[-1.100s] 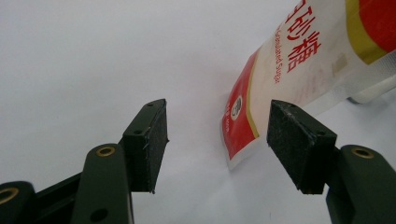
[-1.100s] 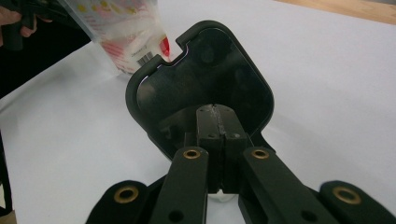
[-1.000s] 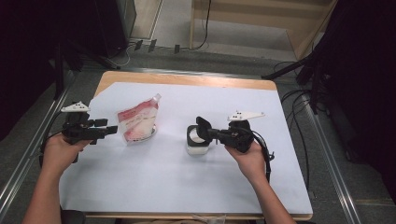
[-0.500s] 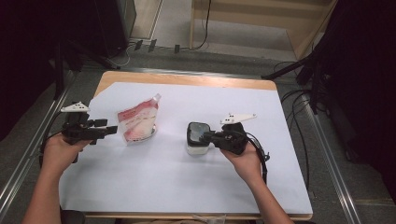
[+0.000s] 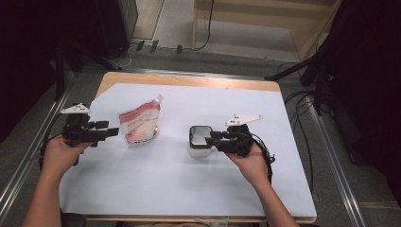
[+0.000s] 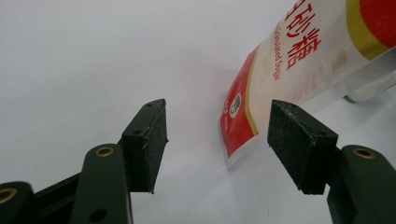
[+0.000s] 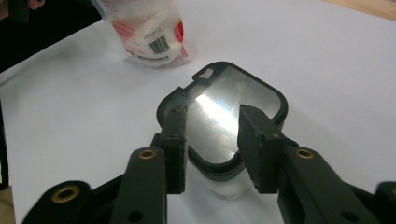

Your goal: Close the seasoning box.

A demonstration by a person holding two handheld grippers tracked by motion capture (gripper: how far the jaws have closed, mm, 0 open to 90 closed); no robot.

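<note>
1. Nearest the person, on the white paper sheet [image 5: 189, 189] that covers the wooden table [image 5: 189, 79], the right gripper [image 5: 212, 137] hovers at the near edge of the small clear plastic box with a black-rimmed, glossy lid [image 5: 200, 140].
2. Its jaws have just been opening; in the right gripper view they stand a little apart over the lid [image 7: 233, 116], pads clear of it, with nothing held between them.
3. Left of the box, well apart from it, lies the red-and-white printed plastic pouch of sugar [image 5: 138, 125], its sealed corner pointing away from the person.
4. Left of the box again, beyond the pouch, the left gripper [image 5: 113, 131] sits level, jaws wide and empty, aimed at the pouch's near edge [image 6: 243, 135] without touching it.
5. Handling, as a judgement: the box looks rigid and light, its lid smooth and likely slippery, so the side walls below the rim should give a surer hold than the lid's face.
6. The pouch looks soft and shifting, its film slick; the flat sealed edge or the corner seems the best place to pinch.
</note>
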